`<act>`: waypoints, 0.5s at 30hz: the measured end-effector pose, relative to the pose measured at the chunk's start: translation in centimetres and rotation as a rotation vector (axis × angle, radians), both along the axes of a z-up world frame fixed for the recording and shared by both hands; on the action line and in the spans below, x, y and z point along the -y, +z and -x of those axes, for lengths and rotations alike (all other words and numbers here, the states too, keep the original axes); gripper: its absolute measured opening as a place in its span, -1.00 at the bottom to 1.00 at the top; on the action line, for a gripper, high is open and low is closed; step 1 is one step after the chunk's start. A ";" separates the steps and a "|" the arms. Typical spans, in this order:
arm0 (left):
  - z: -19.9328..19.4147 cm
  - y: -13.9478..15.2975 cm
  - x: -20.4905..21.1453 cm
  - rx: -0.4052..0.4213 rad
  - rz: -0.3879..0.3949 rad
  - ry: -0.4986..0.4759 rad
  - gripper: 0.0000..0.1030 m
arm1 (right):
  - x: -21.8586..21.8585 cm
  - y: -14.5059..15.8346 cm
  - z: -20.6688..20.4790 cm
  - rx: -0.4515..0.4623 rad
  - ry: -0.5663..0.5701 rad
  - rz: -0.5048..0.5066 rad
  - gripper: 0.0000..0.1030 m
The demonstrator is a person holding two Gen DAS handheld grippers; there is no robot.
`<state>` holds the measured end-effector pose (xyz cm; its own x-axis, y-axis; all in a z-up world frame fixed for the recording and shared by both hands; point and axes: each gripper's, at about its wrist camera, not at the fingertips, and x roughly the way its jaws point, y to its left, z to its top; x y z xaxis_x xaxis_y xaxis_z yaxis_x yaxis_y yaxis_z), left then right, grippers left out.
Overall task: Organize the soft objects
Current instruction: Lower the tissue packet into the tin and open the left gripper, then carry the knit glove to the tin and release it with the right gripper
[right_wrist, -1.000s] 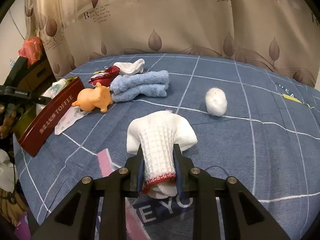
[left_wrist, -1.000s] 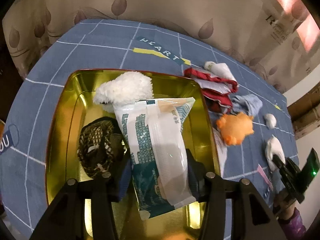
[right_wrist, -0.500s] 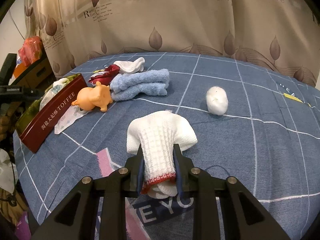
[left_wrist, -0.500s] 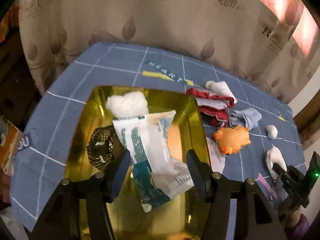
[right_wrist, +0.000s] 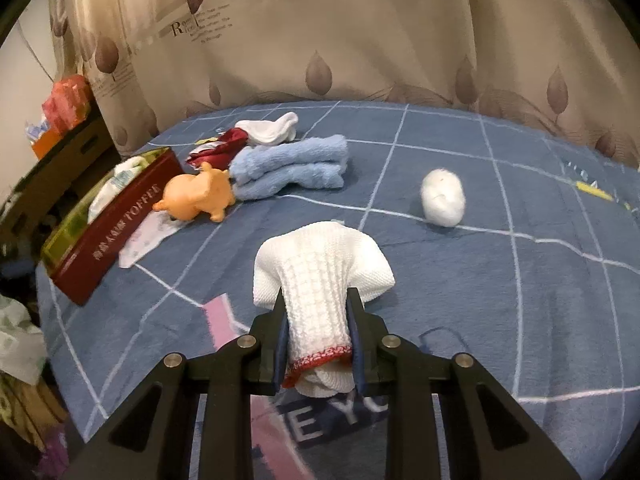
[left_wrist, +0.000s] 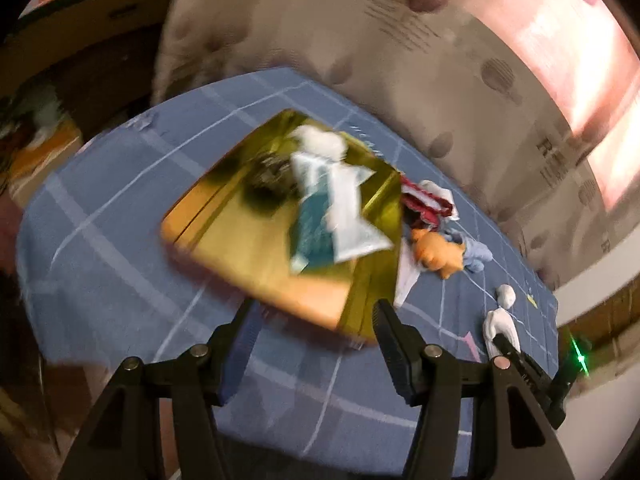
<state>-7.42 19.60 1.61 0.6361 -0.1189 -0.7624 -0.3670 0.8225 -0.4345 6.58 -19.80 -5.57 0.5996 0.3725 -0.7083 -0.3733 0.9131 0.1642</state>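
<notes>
Right gripper (right_wrist: pixel 318 316): jaws pinched nearly closed on the cuff end of a white knit sock (right_wrist: pixel 320 276), red-trimmed hem between the pads, toe end fanned out on the blue bedspread (right_wrist: pixel 500 320). No shift from a second ago; the sock is gripped but not yet lifted.

Left gripper (left_wrist: pixel 316 340): jaws spread wide, nothing between them. A second ago they were clamped on the tissue pack (left_wrist: pixel 336 212); now the pack lies loose in the gold tin (left_wrist: pixel 248 248), across the white fluffy item (left_wrist: pixel 320 142) and the dark woven one (left_wrist: pixel 272 172). The gripper has pulled back and rolled. Judgement: one deposit done, left hand free for another item.

Outside the tin: orange plush (right_wrist: pixel 198 196), blue towel (right_wrist: pixel 292 166), red cloth (right_wrist: pixel 220 144), white sock (right_wrist: pixel 272 128), white ball (right_wrist: pixel 442 196).

Left wrist view is motion-blurred; tin contents smeared, near rim partly cut by the fingers. The sock's tip hides under the right jaws.
</notes>
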 end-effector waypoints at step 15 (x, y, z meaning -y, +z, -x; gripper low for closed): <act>3.3 0.4 1.6 0.044 -0.264 0.041 0.16 | -9.2 8.2 0.1 -0.006 0.187 -0.135 -0.55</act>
